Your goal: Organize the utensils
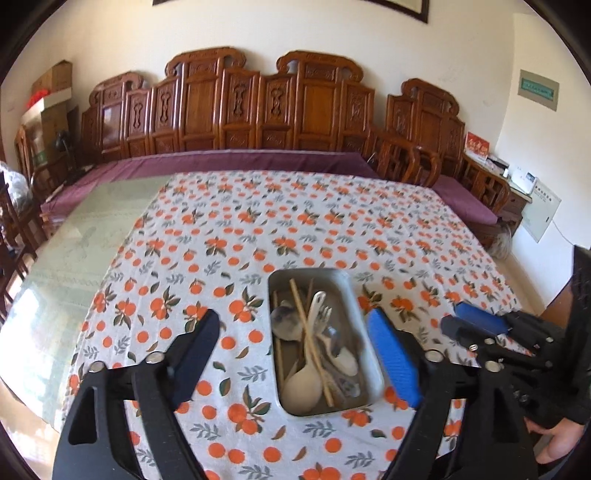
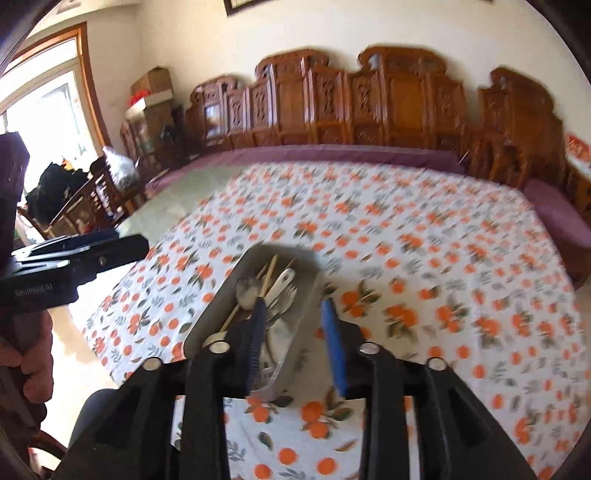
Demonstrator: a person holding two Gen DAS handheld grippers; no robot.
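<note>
Right wrist view blurred; right gripper fingers spread, hiding tray utensils; left gripper wide.

right wrist view motion-blurred, tablecloth pattern smeared, carved bench detail soft. Right gripper fingers cover near end of metal tray, so lower ends of the utensils are hidden. Left wrist view: utensils piled in tray, overlapping, count unclear; chopsticks partly buried. Wall sign text too small to read. Picture frame cut by top edge. Hand cropped at right edge. Left gripper arms cut off at bottom edge
</note>
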